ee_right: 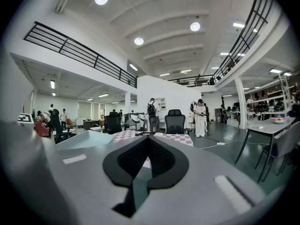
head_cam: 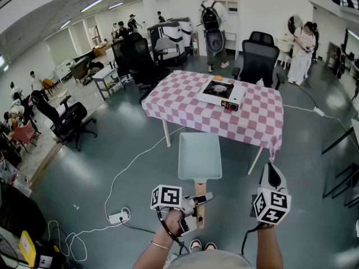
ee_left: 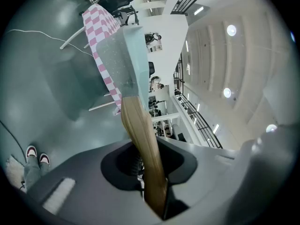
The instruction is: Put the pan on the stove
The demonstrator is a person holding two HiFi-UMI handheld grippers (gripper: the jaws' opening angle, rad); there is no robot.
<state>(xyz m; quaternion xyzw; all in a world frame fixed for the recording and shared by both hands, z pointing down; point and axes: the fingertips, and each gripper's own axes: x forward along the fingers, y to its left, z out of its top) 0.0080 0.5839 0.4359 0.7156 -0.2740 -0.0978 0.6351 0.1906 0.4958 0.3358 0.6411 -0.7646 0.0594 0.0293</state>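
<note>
Above the floor point(head_cam: 84, 167), left claw point(head_cam: 206, 196) grips the pan handle point(ee_left: 140, 130).

Pale mint pan point(head_cam: 199, 156), pink-and-white checked surface point(head_cam: 185, 102).
My pan's handle point(head_cam: 199, 206) is light wood-brown; the stove point(head_cam: 221, 93) is white with a black top; the floor point(head_cam: 112, 150) is grey-green.

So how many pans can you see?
1. The pan hangs in the air before the checkered table, its wooden handle clamped in the left gripper. No pan sits on the stove.
</note>
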